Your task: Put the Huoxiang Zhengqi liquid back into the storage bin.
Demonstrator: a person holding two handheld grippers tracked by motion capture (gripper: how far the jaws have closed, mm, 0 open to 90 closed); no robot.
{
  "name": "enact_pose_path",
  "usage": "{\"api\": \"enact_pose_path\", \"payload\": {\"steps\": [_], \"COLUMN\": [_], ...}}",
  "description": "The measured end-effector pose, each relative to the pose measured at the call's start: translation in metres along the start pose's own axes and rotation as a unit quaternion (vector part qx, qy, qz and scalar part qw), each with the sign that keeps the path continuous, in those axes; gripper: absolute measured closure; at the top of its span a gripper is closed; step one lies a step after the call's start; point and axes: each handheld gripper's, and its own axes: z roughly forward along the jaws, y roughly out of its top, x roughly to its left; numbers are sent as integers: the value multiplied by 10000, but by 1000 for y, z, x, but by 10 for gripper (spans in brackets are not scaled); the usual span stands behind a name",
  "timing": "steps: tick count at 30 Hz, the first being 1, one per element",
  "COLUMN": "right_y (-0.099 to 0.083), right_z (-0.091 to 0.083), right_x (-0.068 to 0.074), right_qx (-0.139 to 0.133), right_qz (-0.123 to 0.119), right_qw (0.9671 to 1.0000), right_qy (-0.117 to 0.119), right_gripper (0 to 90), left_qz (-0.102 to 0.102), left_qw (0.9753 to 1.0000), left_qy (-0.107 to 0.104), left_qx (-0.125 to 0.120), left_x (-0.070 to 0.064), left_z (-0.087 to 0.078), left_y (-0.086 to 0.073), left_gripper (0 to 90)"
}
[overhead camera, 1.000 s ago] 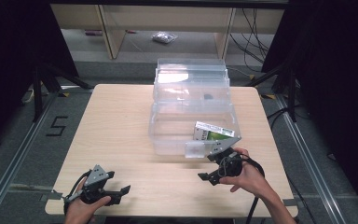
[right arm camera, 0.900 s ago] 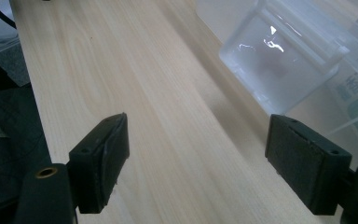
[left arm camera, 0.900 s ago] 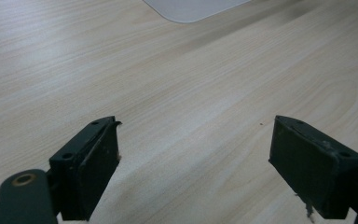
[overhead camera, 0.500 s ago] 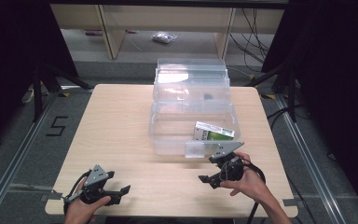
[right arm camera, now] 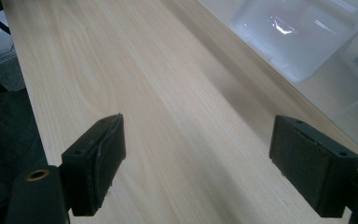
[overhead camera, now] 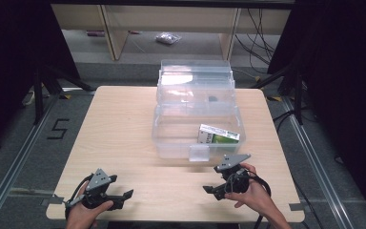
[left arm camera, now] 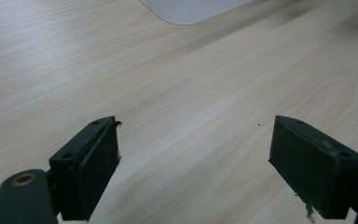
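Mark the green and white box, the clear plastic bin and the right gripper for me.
green and white box (overhead camera: 218,134), high view, on its top face.
clear plastic bin (overhead camera: 173,149), high view, on its front wall.
right gripper (overhead camera: 210,190), high view, between its open jaw tips.

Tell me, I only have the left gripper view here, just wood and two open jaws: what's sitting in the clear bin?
Observer: A green and white box lies in the clear bin, at its right side.
Operator: Is the right gripper holding anything?
Observer: No. The right gripper has its jaws wide apart over bare table.
Operator: Where is it relative to the bin?
Observer: In the high view the right gripper is just in front of the bin's front right corner, not touching it.
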Motion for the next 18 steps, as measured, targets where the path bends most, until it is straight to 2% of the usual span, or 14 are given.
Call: {"api": "enact_pose_path", "payload": {"steps": [1,2,3,6,7,8,9,10,11,12,13,14,16,18], "right_y": [-1,-3,-4,-9,-10,-11,-12,-14,-15,-16,-18,-18,-21,-24], "right_z": [-1,1,-1,1,1,1,1,3,2,2,2,1,2,-1], "right_x": [1,1,2,3,2,3,2,3,4,2,3,3,3,3], "right_qx": [75,-28,48,21,15,32,-4,-54,12,15,-32,45,-69,7], "right_qz": [-13,0,-10,71,9,103,53,128,198,108,230,212,219,259], "right_qw": [10000,10000,10000,10000,10000,9999,10000,9999,9998,9999,9997,9997,9997,9995], "right_qy": [20,-27,0,-52,-57,-59,-58,-61,-87,-102,-102,-69,-119,-171], "right_gripper": [190,188,186,182,179,178,175,172,169,169,169,170,170,172], "left_qz": [-1,39,41,-4,-2,-4,-2,2,31,48,5,0,25,-9], "left_qw": [10000,10000,10000,10000,10000,10000,10000,10000,10000,10000,10000,10000,10000,10000], "left_qy": [-20,-29,-28,-38,-35,-32,-33,-27,-27,-24,-32,-23,-24,-27], "left_qx": [-11,20,22,-16,-20,-22,-20,-11,11,30,-10,-10,7,-35], "left_x": [0,1,1,0,0,0,0,0,0,1,0,0,0,0], "left_z": [0,0,0,0,0,0,0,0,0,-1,0,0,0,0], "left_y": [0,0,0,0,0,0,0,0,0,0,0,0,0,0], "left_gripper": [150,150,151,150,150,151,150,151,150,151,150,150,151,151]}}
